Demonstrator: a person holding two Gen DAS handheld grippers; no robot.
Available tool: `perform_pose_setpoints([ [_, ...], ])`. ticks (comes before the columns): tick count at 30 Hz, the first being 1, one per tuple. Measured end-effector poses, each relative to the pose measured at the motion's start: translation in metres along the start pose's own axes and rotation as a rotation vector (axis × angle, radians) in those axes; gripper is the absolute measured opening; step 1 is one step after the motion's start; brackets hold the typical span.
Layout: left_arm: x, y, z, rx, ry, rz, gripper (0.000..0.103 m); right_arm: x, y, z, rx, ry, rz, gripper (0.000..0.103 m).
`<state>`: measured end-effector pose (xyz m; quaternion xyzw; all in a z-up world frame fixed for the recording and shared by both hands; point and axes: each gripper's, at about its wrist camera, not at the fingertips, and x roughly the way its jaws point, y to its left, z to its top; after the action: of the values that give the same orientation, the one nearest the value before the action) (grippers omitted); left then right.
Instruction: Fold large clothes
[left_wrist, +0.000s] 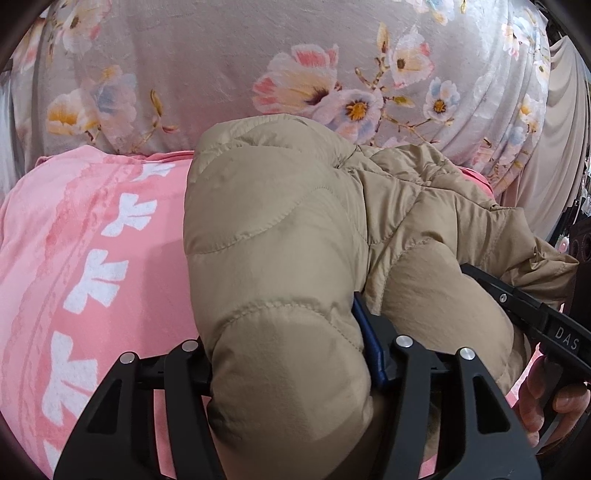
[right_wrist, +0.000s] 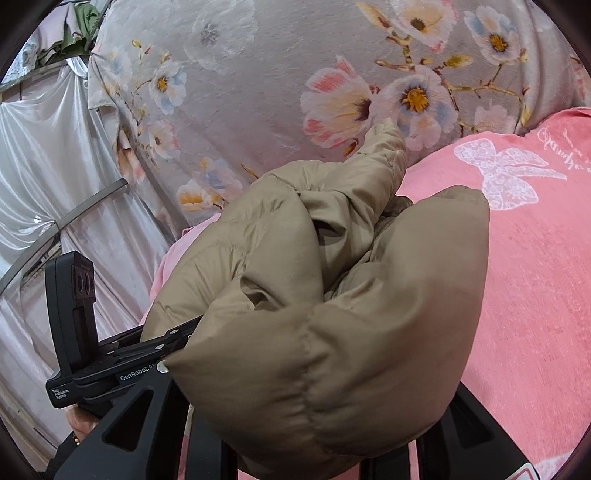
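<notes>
Left claw (left_wrist: 295, 373) clamped on a thick roll of tan puffer jacket (left_wrist: 280, 236) at lower centre; right claw (right_wrist: 325, 413) also gripping it, fingers buried. Bunched over pink blanket (left_wrist: 74, 240). Likely to slip out: slick, springy padding.

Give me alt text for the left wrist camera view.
A puffy tan quilted jacket bulges up between the two black arms of the left claw, which is clamped on a thick fold of it. It lies on a pink blanket patterned in white, with grey floral fabric behind.
</notes>
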<state>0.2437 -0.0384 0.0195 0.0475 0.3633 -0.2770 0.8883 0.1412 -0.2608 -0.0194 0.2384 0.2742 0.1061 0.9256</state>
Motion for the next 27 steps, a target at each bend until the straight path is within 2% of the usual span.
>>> perform_pose_setpoints([
  [12, 0.025, 0.024, 0.011, 0.021, -0.043, 0.023, 0.055, 0.04, 0.002, 0.01, -0.078, -0.001, -0.014, 0.024],
  [17, 0.037, 0.035, 0.008, 0.016, -0.054, 0.027, 0.055, 0.059, 0.0, 0.009, -0.103, 0.025, -0.022, 0.024],
  [23, 0.048, 0.053, -0.004, -0.024, -0.064, -0.005, 0.057, 0.074, -0.009, -0.001, -0.1, 0.08, -0.035, 0.025],
  [27, 0.052, 0.067, -0.015, -0.069, -0.053, -0.044, 0.062, 0.078, -0.022, -0.01, -0.045, 0.126, -0.022, 0.03],
])
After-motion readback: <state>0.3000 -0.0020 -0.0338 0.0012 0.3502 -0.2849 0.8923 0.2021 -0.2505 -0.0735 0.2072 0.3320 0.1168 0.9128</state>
